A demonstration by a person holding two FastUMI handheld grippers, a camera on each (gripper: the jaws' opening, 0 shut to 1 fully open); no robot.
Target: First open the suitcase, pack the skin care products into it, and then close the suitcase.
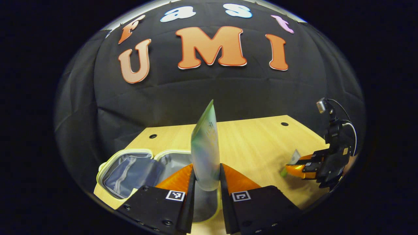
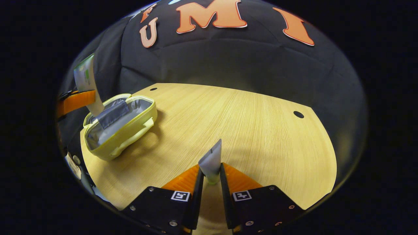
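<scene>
In the left gripper view my left gripper (image 1: 207, 178) is shut on a tall pale green tube (image 1: 205, 147) that stands upright between its fingers, above the table. Below and to the left lies the yellow suitcase (image 1: 130, 169), open, its grey lining showing. At the far right the right gripper (image 1: 295, 168) holds a small tube (image 1: 294, 159). In the right gripper view my right gripper (image 2: 211, 179) is shut on that small grey tube (image 2: 211, 161) over the table. The open suitcase (image 2: 119, 125) lies at the left, and the left gripper's orange finger (image 2: 76, 100) holds the tall tube (image 2: 85, 83) over it.
The light wooden table (image 2: 245, 130) has small round holes near its back corners (image 2: 298, 114). Black cloth walls close the booth behind and at the sides. The suitcase sits near the table's left front corner.
</scene>
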